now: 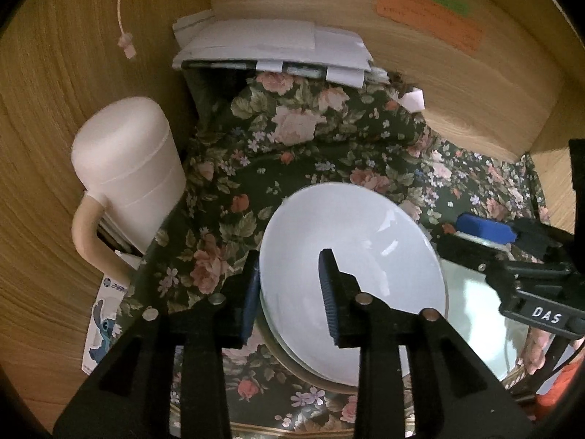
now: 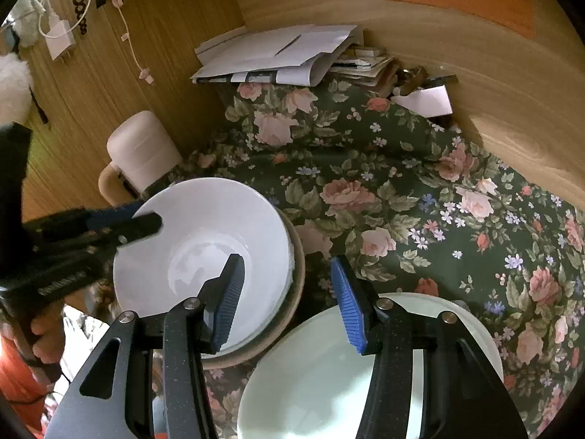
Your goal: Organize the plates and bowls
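A white bowl (image 1: 351, 278) sits nested in a brown-rimmed bowl (image 1: 310, 376) on the floral cloth. My left gripper (image 1: 289, 285) straddles the white bowl's left rim, one finger outside and one inside; I cannot tell whether the pads press the rim. In the right wrist view the same white bowl (image 2: 204, 248) rests in the brown bowl (image 2: 289, 314), with the left gripper at its left rim (image 2: 139, 219). My right gripper (image 2: 289, 303) is open and empty, over the gap between the bowls and a pale green plate (image 2: 314, 376). That plate also shows in the left wrist view (image 1: 471, 314).
A cream mug (image 1: 124, 179) stands upside down at the left by the wooden wall. A stack of papers (image 1: 270, 47) lies at the back. A floral cloth (image 2: 420, 190) covers the surface. Wooden walls enclose the back and left. A sticker card (image 1: 102, 325) lies lower left.
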Demonstrator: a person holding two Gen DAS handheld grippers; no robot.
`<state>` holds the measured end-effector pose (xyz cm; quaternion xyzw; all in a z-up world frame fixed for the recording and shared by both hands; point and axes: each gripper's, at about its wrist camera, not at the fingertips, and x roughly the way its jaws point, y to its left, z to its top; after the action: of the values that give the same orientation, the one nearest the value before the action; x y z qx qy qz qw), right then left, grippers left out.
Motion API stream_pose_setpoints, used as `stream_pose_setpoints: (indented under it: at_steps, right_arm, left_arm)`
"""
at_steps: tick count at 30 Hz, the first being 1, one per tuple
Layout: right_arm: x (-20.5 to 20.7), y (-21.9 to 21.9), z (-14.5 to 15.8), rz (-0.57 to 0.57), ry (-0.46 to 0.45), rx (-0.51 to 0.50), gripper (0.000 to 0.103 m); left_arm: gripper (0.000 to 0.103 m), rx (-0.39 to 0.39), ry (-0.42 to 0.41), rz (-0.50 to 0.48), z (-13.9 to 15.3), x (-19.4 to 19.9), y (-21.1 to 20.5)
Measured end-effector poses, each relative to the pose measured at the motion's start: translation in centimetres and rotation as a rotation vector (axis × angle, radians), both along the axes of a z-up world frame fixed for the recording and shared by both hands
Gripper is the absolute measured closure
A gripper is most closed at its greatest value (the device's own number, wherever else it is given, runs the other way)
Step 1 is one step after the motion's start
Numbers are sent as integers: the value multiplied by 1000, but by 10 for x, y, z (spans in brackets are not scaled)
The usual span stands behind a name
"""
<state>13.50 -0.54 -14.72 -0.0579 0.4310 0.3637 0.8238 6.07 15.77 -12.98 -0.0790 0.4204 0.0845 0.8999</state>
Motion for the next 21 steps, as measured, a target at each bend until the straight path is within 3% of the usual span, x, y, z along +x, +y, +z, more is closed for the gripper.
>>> stream_pose_setpoints:
  at_steps: [5, 15, 21]
  right_arm:
    - [1, 3, -6, 12, 24, -3, 57]
    - [4, 14, -25, 39, 73, -53, 57]
    - [6, 24, -34, 54, 109, -74, 57]
  left_arm:
    - [55, 12, -48, -10, 15, -7, 0]
    - [55, -51, 48, 15, -23, -7, 14]
    - [55, -110, 61, 14, -38, -10, 16]
